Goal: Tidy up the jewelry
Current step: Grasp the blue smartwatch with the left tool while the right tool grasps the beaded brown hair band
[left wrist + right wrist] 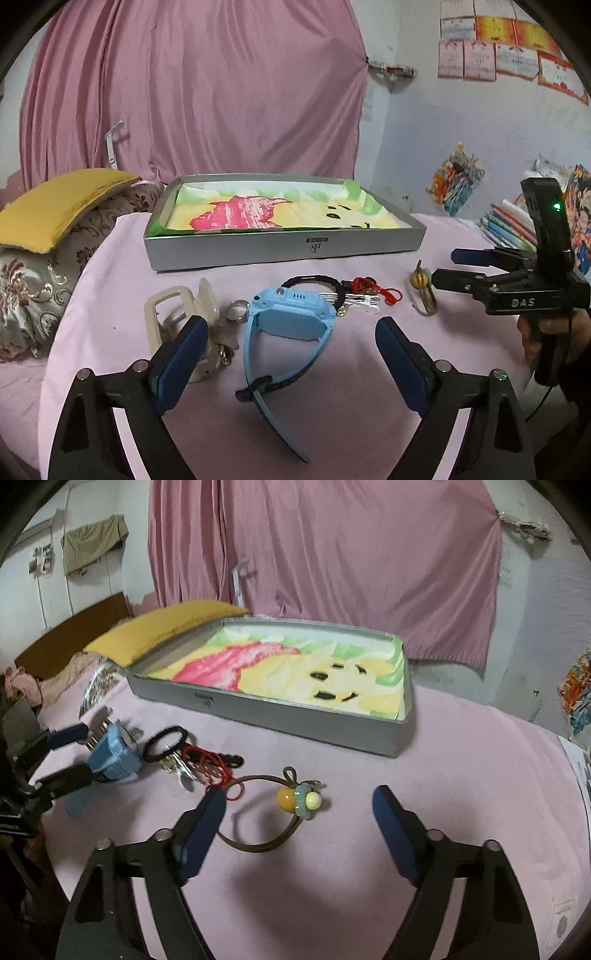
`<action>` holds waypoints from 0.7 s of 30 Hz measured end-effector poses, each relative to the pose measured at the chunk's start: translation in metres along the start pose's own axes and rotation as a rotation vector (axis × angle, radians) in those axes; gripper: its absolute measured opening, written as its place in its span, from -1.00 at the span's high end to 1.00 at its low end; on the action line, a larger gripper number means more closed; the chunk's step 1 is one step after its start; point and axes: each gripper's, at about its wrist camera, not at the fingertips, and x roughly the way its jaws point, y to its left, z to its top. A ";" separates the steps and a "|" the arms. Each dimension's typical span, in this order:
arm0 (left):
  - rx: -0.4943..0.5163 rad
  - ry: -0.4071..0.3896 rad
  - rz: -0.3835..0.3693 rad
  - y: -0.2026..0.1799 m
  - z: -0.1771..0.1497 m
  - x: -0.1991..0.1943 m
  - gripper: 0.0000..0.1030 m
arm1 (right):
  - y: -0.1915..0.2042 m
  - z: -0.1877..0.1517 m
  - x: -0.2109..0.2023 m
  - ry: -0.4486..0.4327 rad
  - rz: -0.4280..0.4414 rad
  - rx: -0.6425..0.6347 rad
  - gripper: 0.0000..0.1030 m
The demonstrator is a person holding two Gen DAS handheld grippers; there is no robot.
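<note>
- Shallow grey box [284,246] lying open on a pink cloth [332,413], used below as the landmark.
- Inside the box: only a painted liner [295,664] in yellow, green and red-pink with small black marks, covering the whole floor; no jewelry seen in it.
- On the near side of the box, spread in a loose row on the cloth: pale translucent hair clip [173,314] toward the box's left end, small silver ring [238,309] just beside it, blue smartwatch [291,314] standing on its strap in front of the box's middle.
- Just behind the watch, closer to the box: black hair tie [310,279], red cord [369,288] and a small tangle of silver pieces, too small to tell apart.
- Toward the box's right end, apart from the tangle: brown elastic hair tie [258,812] with a yellow bead and a pale green flower charm [304,801], lying flat.
- Left gripper [291,343] angled down on the near side of the box, jaws spread wide on either side of the watch, blue pads clear of it, left pad over the hair clip; nothing gripped.
- Right gripper [299,812] angled down near the box's right end, jaws apart around the beaded hair tie, pads not pressing on it; nothing gripped.
- Person's hand [546,332] wrapped round the right gripper's handle, seen from the left wrist view.
- Yellow cushion [55,206] past the box's left end.
</note>
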 end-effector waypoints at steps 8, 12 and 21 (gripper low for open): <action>0.078 0.058 0.018 -0.006 0.014 0.016 -0.57 | 0.001 0.007 0.017 0.068 0.008 -0.041 -0.12; 0.134 0.064 0.009 -0.013 0.018 0.017 -0.42 | 0.000 0.009 0.020 0.071 0.009 -0.051 -0.09; 0.184 0.087 0.014 -0.018 0.013 0.010 -0.36 | 0.005 0.010 0.028 0.092 0.028 -0.078 0.08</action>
